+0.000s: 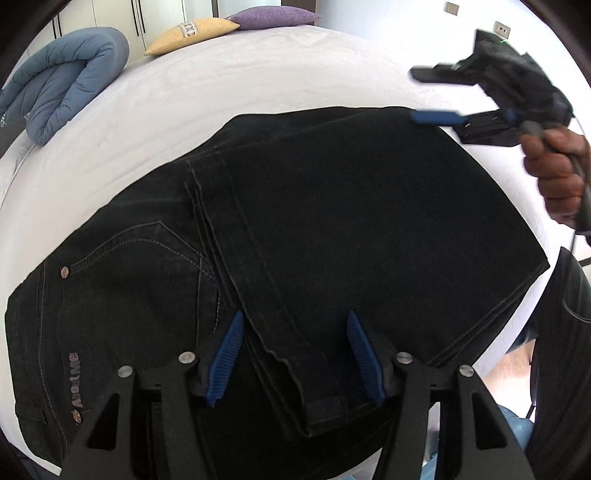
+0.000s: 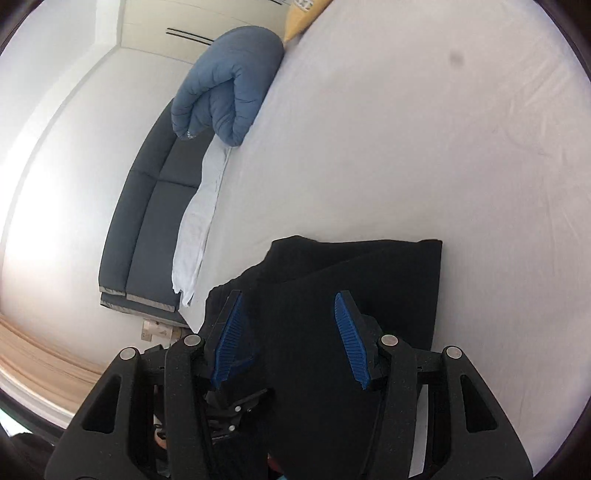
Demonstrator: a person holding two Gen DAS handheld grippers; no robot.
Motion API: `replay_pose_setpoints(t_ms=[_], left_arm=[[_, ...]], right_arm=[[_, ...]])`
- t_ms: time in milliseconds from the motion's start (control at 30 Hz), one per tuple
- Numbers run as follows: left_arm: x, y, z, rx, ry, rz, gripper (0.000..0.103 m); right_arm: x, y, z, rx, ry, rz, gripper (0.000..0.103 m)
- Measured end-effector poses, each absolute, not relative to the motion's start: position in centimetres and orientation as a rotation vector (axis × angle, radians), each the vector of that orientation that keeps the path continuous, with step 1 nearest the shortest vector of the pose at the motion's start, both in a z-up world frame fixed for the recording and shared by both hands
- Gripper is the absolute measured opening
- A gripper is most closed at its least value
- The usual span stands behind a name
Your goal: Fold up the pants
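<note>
A home bedroom: a white-sheeted bed (image 1: 258, 74) fills the frame, with 2 pillows (image 1: 192, 35) at top, a rolled blue duvet (image 1: 66, 81) upper left, and wardrobe doors (image 1: 155, 14) behind.

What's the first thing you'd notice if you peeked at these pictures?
The big black pants, folded over on the white bed, fill the middle. The left gripper hovers open above their near edge, the right gripper open at the far corner. A rolled blue blanket sits at the bed's far left.

One pants (image 1: 332, 206) — two pillows (image 1: 192, 35) — one duvet (image 1: 66, 81)
</note>
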State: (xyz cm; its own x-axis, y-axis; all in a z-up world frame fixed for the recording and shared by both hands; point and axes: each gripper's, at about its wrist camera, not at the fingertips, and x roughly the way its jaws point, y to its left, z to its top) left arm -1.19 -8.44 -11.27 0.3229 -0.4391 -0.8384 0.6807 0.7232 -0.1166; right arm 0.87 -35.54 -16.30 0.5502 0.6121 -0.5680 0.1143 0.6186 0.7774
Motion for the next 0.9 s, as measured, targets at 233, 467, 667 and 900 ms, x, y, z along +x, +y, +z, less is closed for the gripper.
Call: replay_pose_setpoints(t_ms=[233,467,667,900], left_arm=[[-0.3,-8.6,-11.9,0.244,1.010,-0.760,0.064],[-1.0,-7.9,-12.1,0.221,0.995,-0.770,0.064],[-1.3,-5.5,-11.2,0.149,0.984,-0.756,0.063],[-2.3,5.6,-8.6,-0.356,0.865,-0.589,0.084]], right_arm=[[-2.5,-33.6,-18.4,0.884,0.995,0.389,0.043],[-11.1,-27.1,-19.5,0.805,1.042,0.477,0.043],[-13.4,-27.0,-14.9,0.854,0.913,0.467,0.045],[-9.7,-27.4,-18.5,0.917,0.945,0.316,0.085]])
